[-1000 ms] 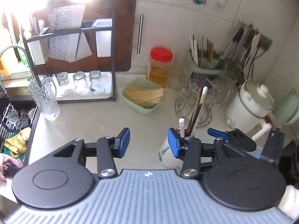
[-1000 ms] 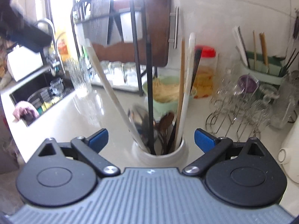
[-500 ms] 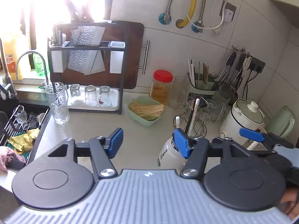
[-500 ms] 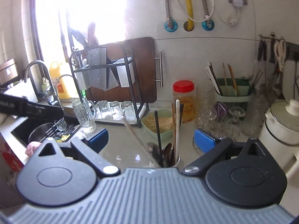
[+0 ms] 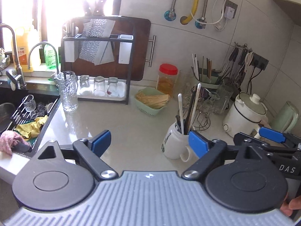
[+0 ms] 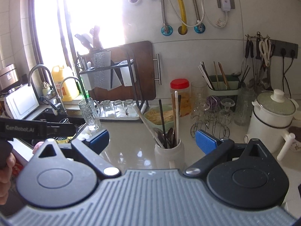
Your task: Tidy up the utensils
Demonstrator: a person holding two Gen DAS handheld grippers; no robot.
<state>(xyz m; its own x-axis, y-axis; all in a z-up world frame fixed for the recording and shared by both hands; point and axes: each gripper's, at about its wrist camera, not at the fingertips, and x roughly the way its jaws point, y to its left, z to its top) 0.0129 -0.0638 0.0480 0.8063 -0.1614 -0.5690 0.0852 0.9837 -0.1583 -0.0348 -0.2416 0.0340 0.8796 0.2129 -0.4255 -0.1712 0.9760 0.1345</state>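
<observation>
Kitchen worktop point(image 5: 131, 124), white mug point(image 6: 169, 155) of utensils point(image 6: 169, 131) near its front edge.
Left gripper point(image 5: 148, 143) and right gripper point(image 6: 152, 139) both gape wide, empty; the mug stands upright between the right gripper's fingers, untouched.

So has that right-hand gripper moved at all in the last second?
Yes. The right gripper has pulled back and up from the white mug of utensils, which looks smaller and lower now, with more wall visible.

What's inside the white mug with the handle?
The white ceramic mug holds upright utensils: white handles, a black stick, metal spoons. Their lower ends are hidden by the mug's wall.
</observation>
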